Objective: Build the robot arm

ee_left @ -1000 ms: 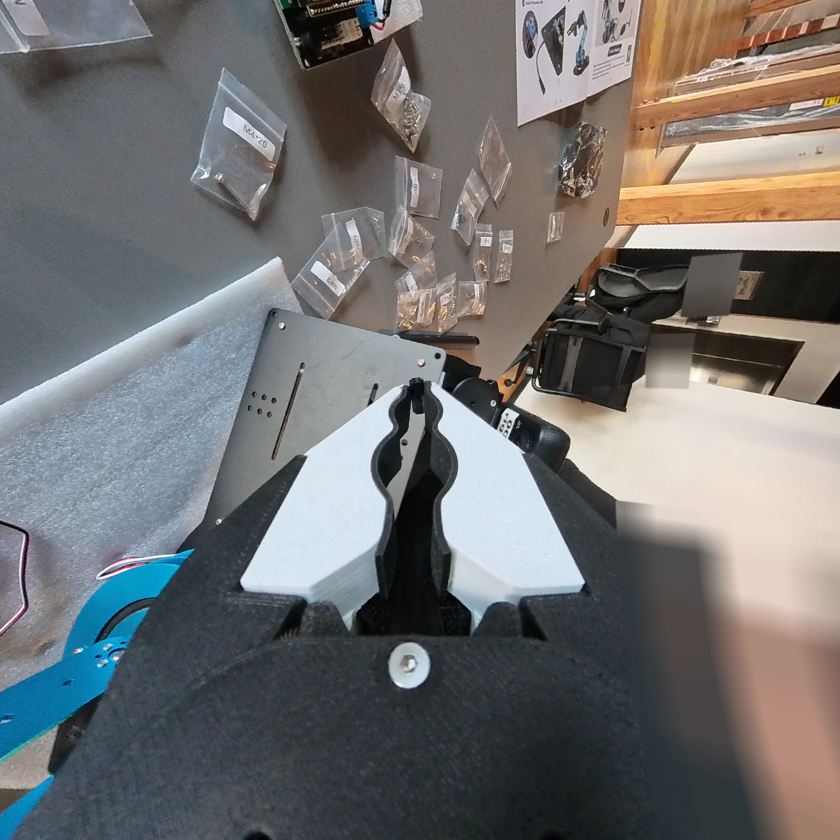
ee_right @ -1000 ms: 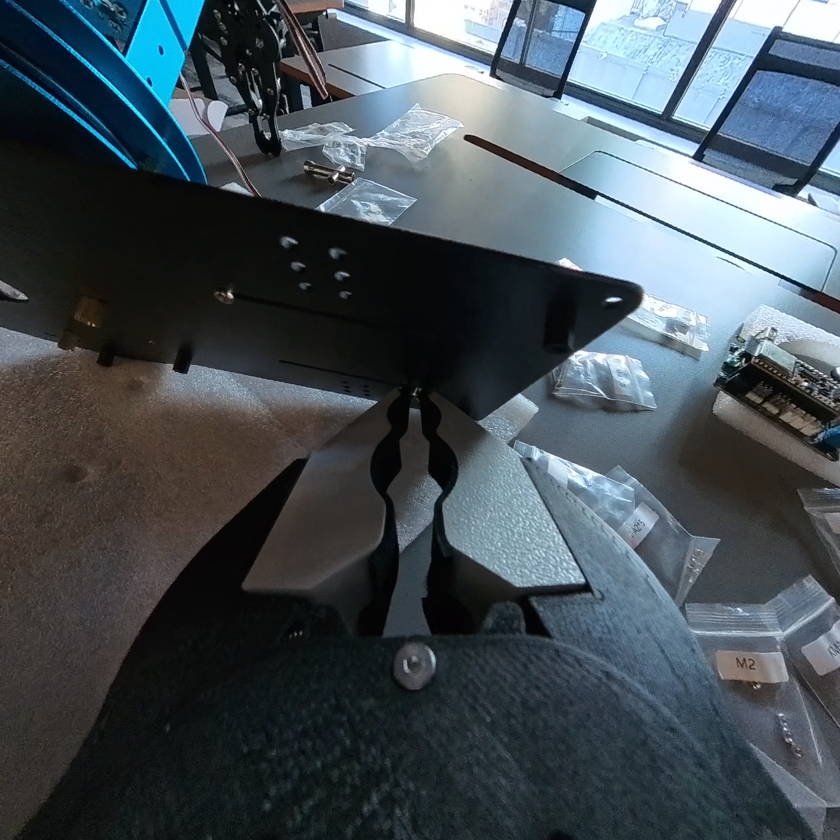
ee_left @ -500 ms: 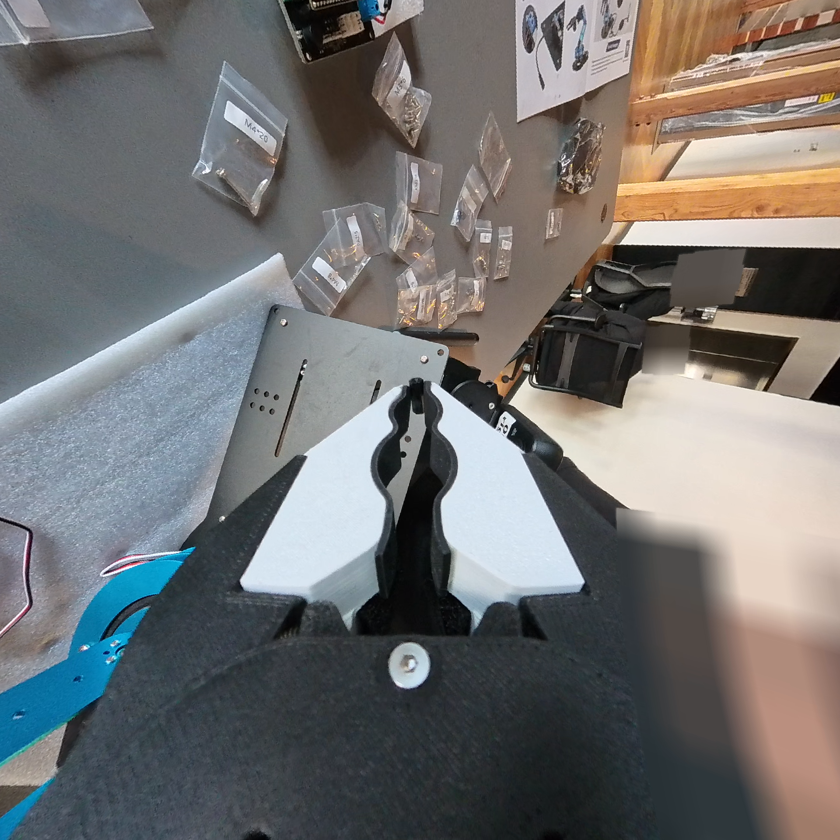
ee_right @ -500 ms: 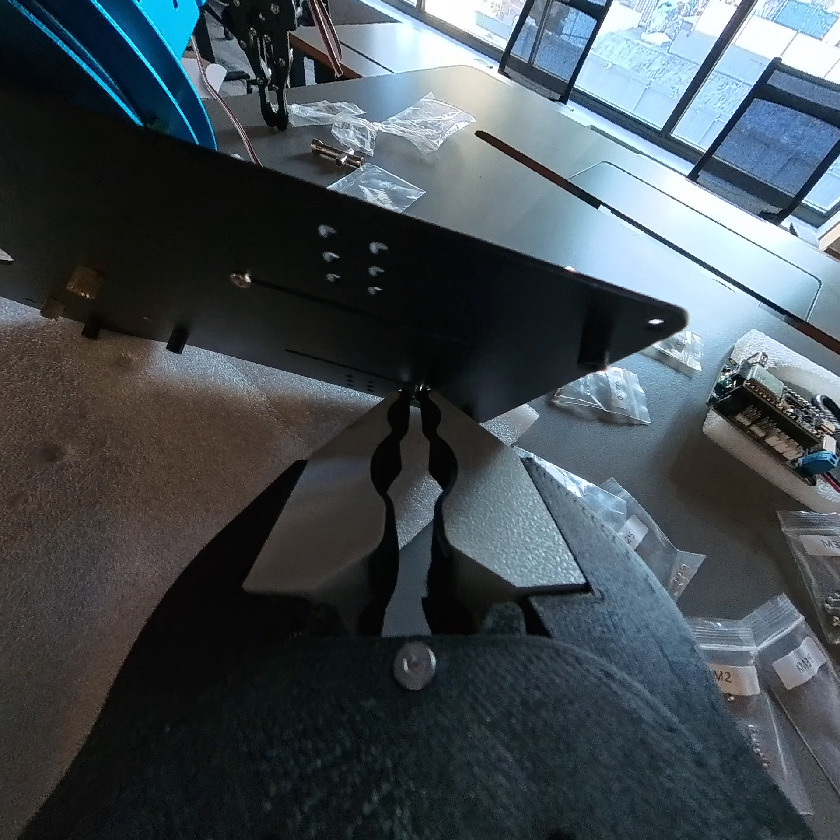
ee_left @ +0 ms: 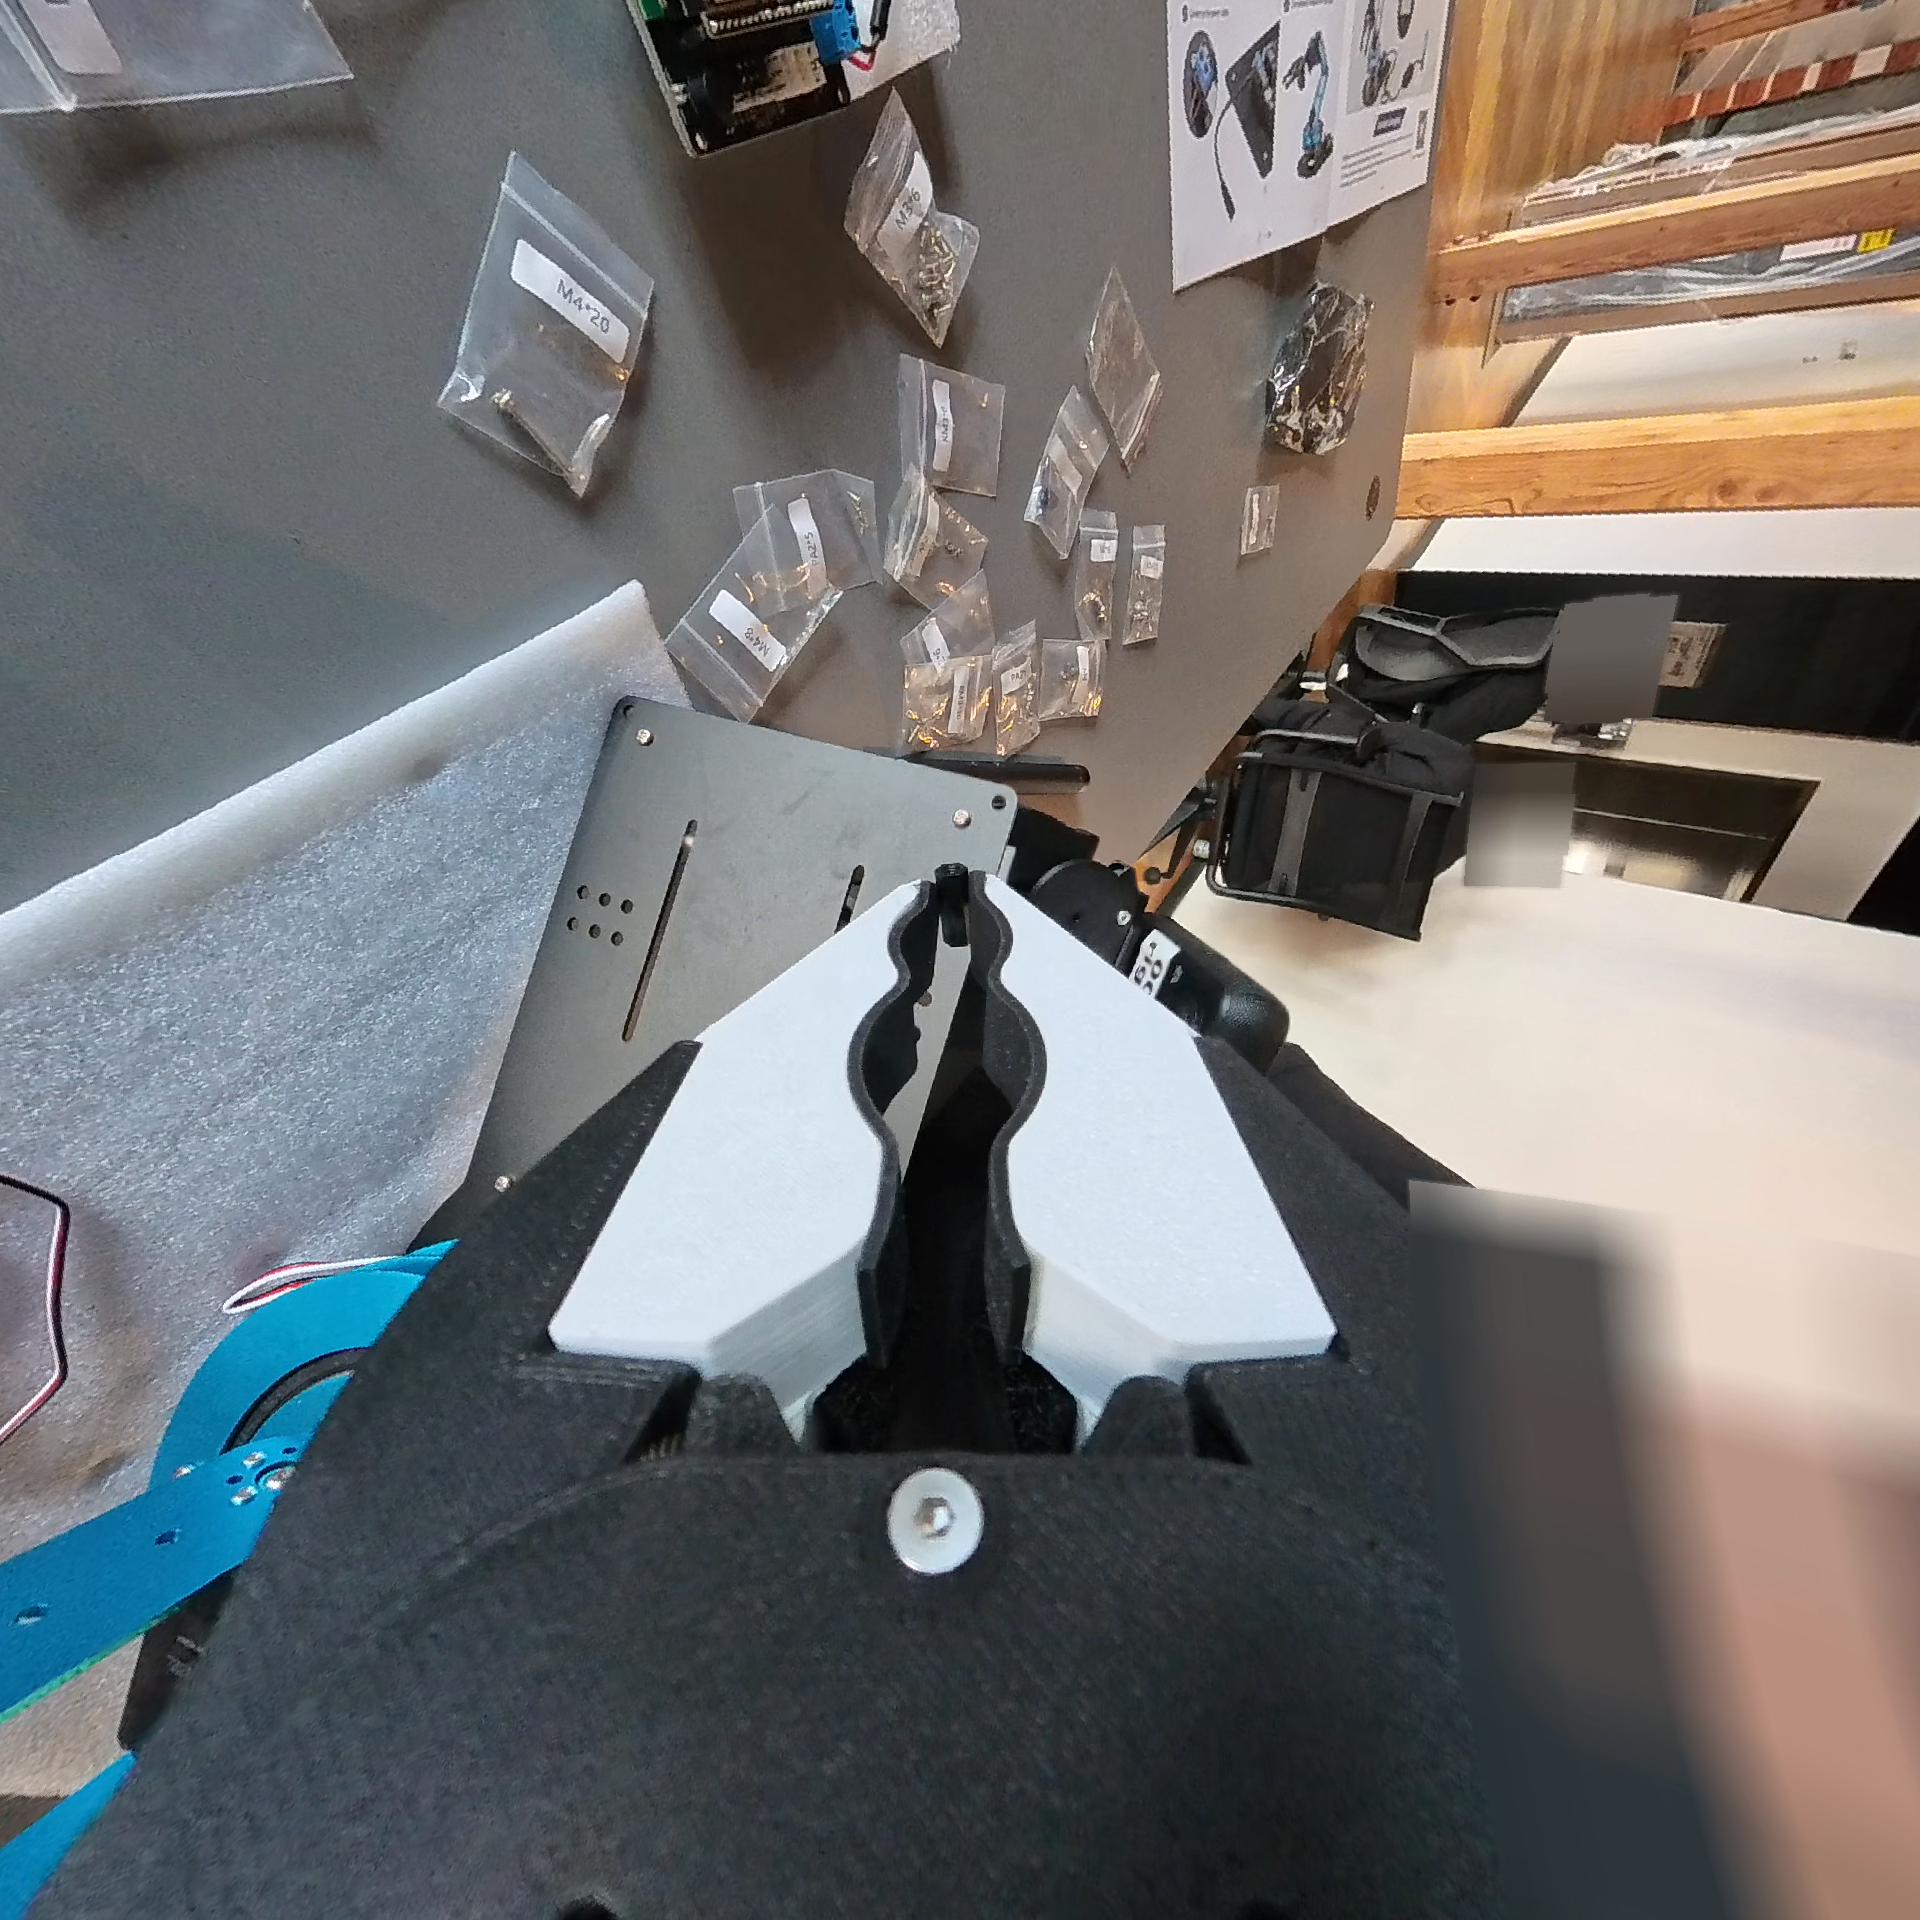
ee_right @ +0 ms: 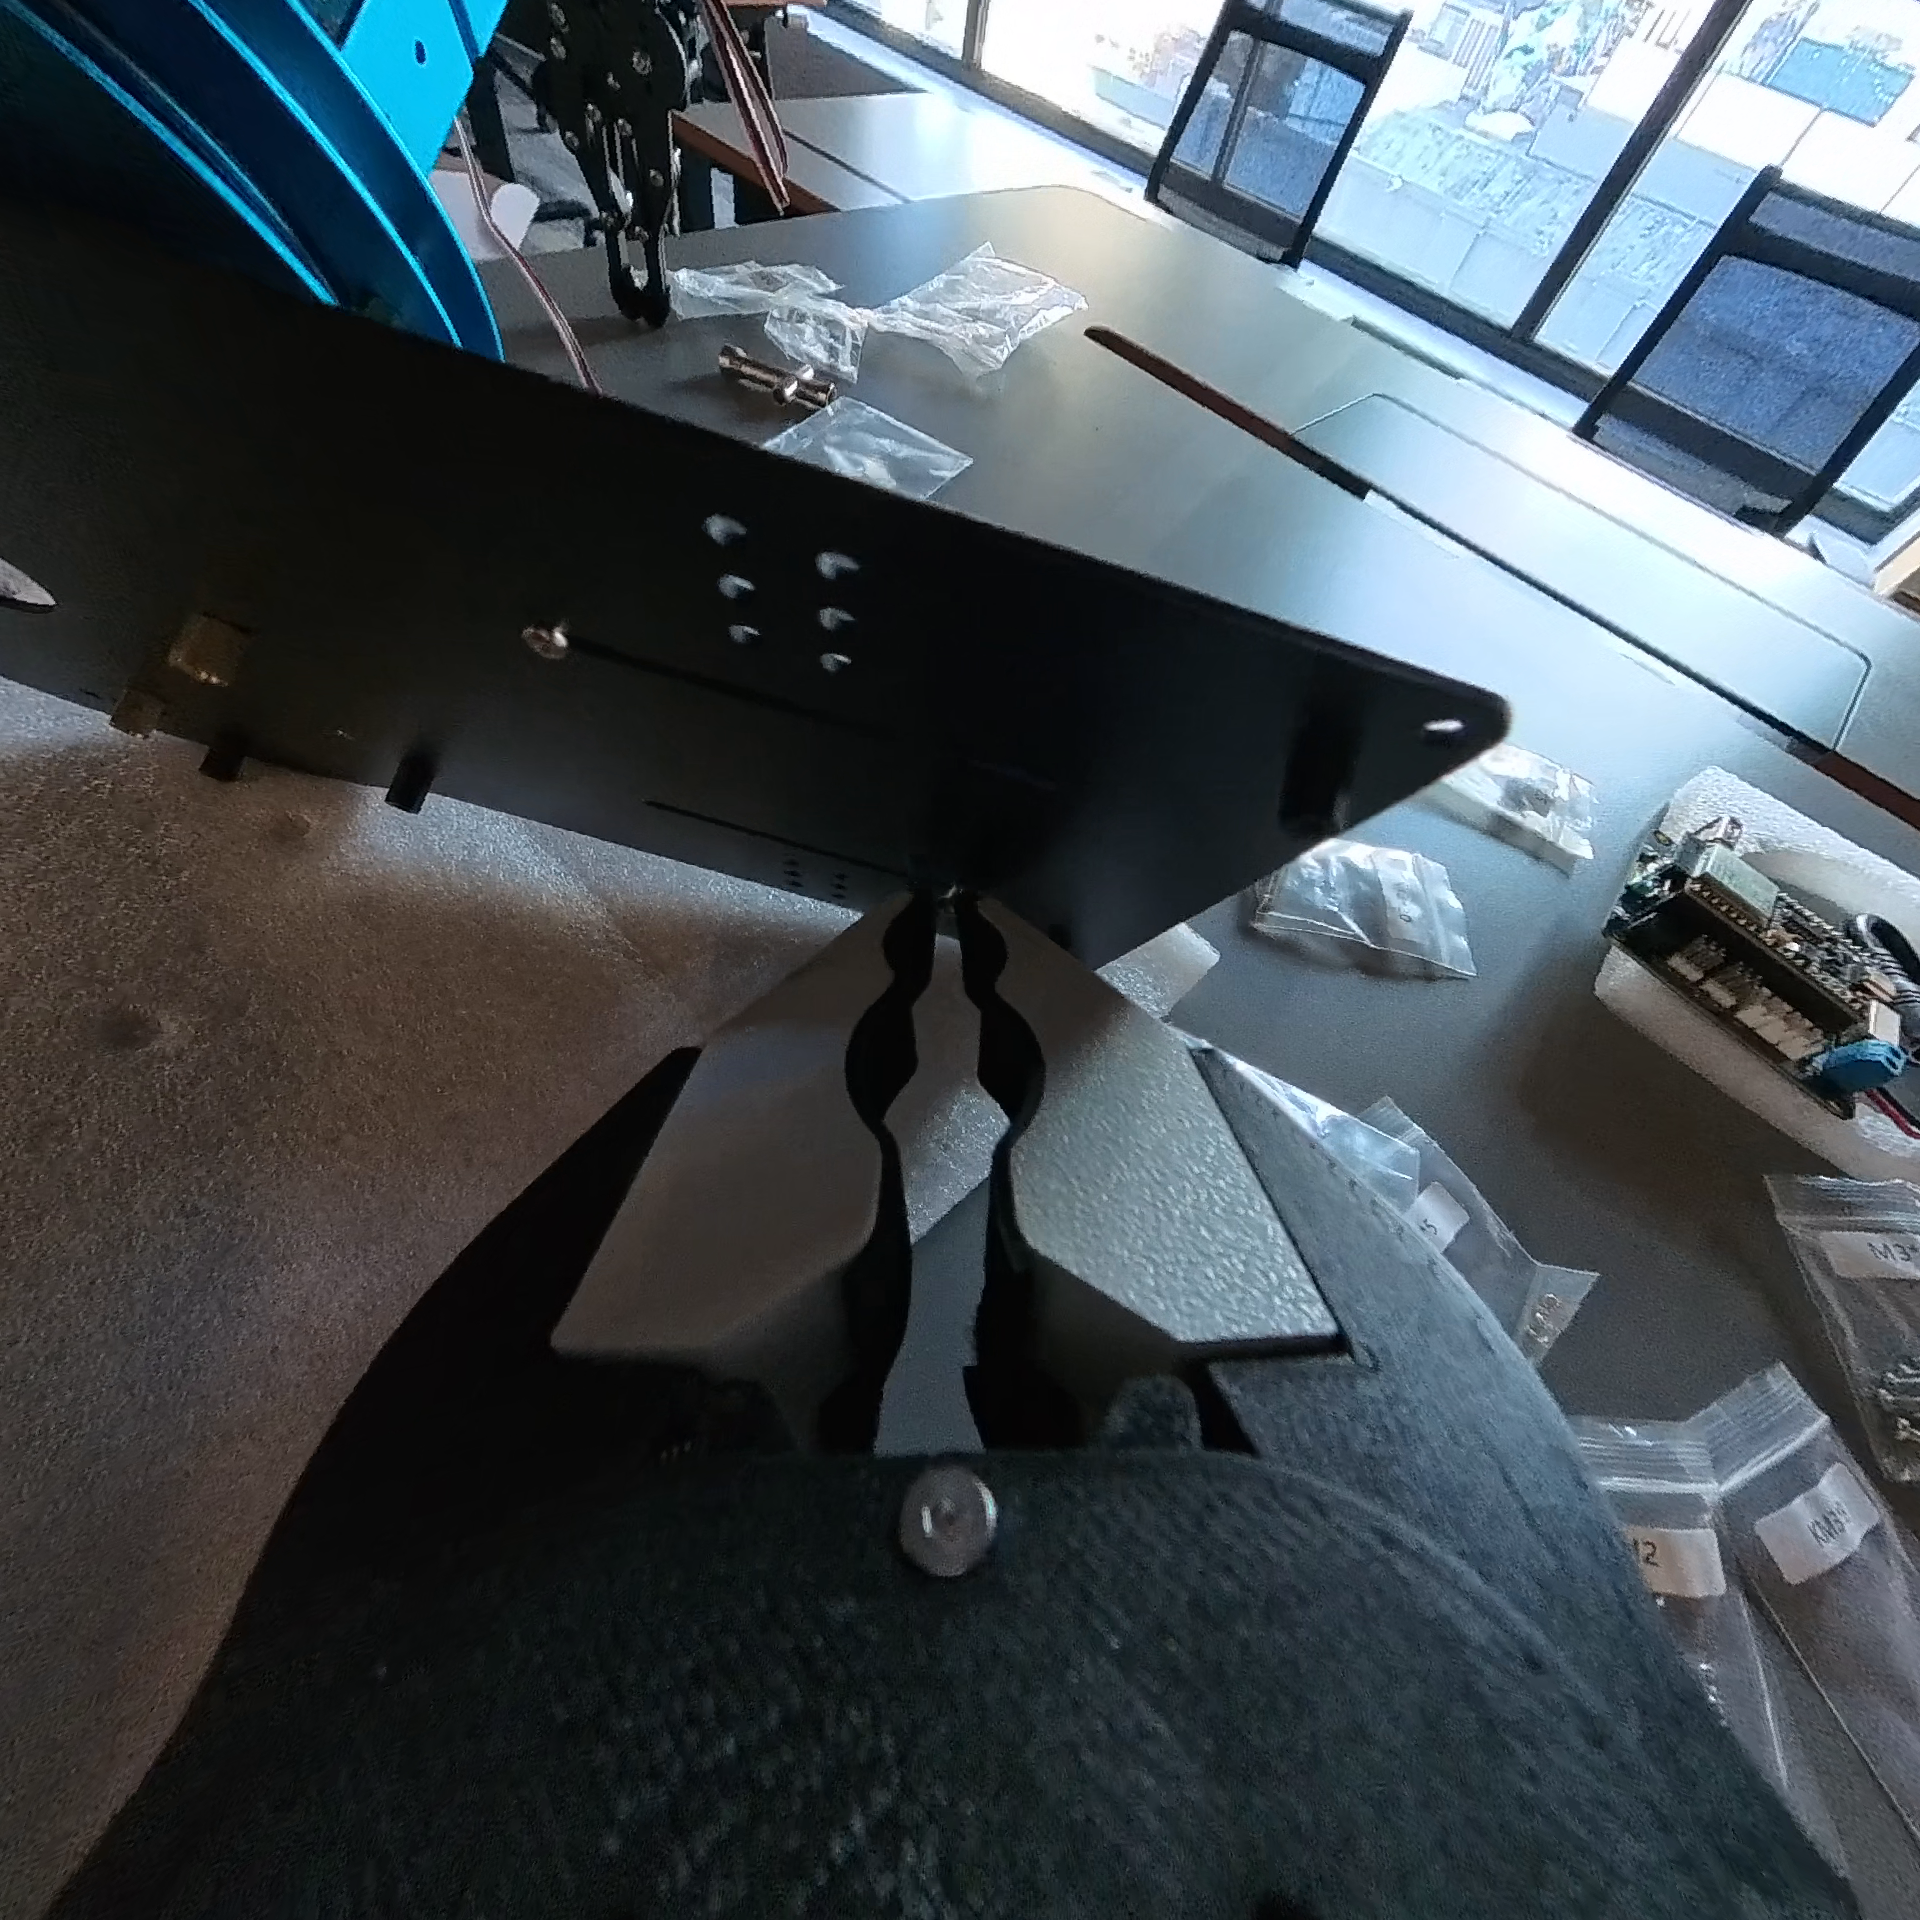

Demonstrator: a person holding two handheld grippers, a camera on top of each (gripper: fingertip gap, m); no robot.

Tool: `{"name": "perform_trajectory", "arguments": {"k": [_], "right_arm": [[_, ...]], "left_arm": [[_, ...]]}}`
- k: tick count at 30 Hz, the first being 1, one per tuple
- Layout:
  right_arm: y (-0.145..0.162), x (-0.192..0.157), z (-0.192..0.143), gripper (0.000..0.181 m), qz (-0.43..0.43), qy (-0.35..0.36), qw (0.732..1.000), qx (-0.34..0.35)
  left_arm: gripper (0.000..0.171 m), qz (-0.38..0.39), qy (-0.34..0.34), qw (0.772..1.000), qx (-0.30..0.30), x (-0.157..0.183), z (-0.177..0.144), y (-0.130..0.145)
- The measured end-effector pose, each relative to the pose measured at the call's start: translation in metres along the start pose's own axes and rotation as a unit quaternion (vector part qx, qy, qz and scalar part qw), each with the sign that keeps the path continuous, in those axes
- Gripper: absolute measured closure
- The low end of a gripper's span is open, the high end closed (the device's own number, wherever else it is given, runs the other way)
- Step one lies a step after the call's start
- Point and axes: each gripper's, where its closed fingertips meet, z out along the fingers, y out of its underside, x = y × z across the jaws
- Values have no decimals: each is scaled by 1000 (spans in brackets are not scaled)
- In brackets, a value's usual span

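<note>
Honestly, both tongs are pinched onto the same black metal plate right now. My left tongs are closed down on a small black standoff at the plate's near right edge. The right tongs are squeezed together at the plate's lower edge, around what looks like a tiny screw or post; it's too small to say which.

From the right wrist view the plate is tilted up, its near edge raised off the foam sheet, with a brass standoff and a couple of black ones hanging off its underside to the left. It carries a blue bracket assembly on the left, with servo wires trailing.

My read on handling: the plate is stiff sheet metal that won't flex, but with the blue hardware bolted on it's probably weighted toward that end. The coated surface looks slick, so gripping the bare edge could slide. The standoffs are the better hold, though they're narrow and could let the plate pivot.

On the grey tabletop lie labelled screw bags on the far side, a circuit board on white foam to the right and a printed instruction sheet far right.
</note>
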Motion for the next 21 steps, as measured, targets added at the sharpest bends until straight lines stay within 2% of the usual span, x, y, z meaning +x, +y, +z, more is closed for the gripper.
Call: {"name": "perform_trajectory", "arguments": {"k": [12,21], "right_arm": [[0,4,-1,176,-50,38,998,1],[2,5,1,175,-77,29,997,-2]], "left_arm": [[168,-4,4,1000,-1,-3,-1,6],[168,-3,7,1000,-2,-2,-1,7]]}}
